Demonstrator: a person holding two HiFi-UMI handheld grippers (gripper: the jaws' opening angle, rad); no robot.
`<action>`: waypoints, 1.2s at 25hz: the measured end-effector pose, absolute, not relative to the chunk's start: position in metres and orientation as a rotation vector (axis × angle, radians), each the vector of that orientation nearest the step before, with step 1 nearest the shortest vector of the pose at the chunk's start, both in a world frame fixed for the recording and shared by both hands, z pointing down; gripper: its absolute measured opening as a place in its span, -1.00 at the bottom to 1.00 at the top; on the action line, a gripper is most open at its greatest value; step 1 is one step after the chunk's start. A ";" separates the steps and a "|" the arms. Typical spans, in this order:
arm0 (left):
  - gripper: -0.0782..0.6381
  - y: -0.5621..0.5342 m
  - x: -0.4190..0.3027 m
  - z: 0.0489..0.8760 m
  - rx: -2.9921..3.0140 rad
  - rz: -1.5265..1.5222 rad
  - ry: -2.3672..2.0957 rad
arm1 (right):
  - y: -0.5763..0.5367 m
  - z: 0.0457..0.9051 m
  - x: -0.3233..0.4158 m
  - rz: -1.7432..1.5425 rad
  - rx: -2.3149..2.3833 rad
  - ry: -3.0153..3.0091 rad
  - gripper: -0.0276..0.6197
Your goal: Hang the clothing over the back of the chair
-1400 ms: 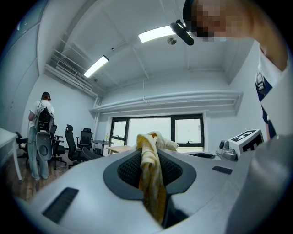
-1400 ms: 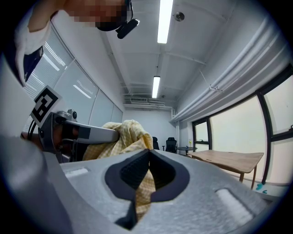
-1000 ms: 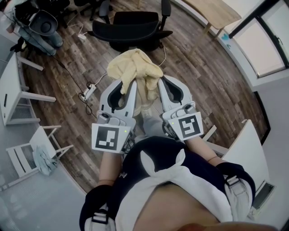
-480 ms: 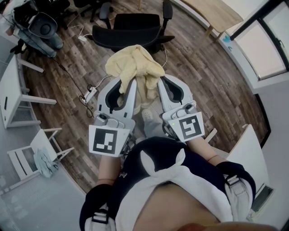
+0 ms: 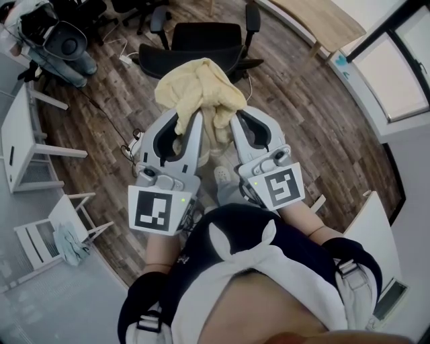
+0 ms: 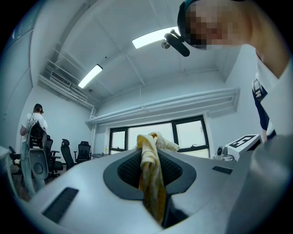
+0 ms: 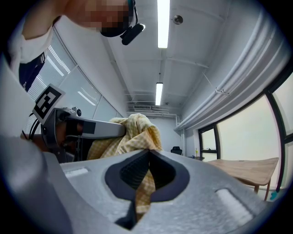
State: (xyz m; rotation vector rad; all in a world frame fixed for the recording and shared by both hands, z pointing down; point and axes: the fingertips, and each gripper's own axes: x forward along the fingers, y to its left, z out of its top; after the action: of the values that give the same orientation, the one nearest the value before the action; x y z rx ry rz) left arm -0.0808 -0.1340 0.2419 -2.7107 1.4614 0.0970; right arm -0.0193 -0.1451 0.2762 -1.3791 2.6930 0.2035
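A pale yellow checked garment (image 5: 199, 94) hangs bunched between my two grippers, held up in the air. My left gripper (image 5: 190, 119) is shut on one part of the cloth, which runs pinched between its jaws (image 6: 151, 183). My right gripper (image 5: 233, 121) is shut on another part of the garment (image 7: 143, 183), and the rest billows above its jaws. A black office chair (image 5: 198, 46) with armrests stands on the wood floor just beyond the garment, its back towards me.
A white desk (image 5: 17, 127) and a white chair (image 5: 57, 232) with a bluish cloth stand at the left. A power strip with cables (image 5: 131, 138) lies on the floor. A wooden table (image 5: 319, 20) is at the far right. More black chairs (image 6: 68, 153) stand along the wall.
Both grippers have carried the garment up and forward, closer to the black chair. Their hold on the cloth is unchanged.
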 end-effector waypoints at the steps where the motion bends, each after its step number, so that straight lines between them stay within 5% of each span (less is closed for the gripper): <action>1: -0.58 -0.138 -0.082 0.240 -2.695 0.102 1.453 | -0.149 0.275 -0.020 0.206 -1.376 2.691 -0.92; 30: -0.58 -0.262 -0.086 0.232 -2.593 0.164 1.473 | -0.277 0.270 -0.031 0.214 -1.274 2.705 -0.92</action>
State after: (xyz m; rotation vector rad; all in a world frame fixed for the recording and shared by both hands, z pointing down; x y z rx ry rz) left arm -0.0856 -0.2620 0.2323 -2.5926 1.4735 0.1636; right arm -0.0310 -0.2766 0.2704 -1.2736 2.7047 0.2142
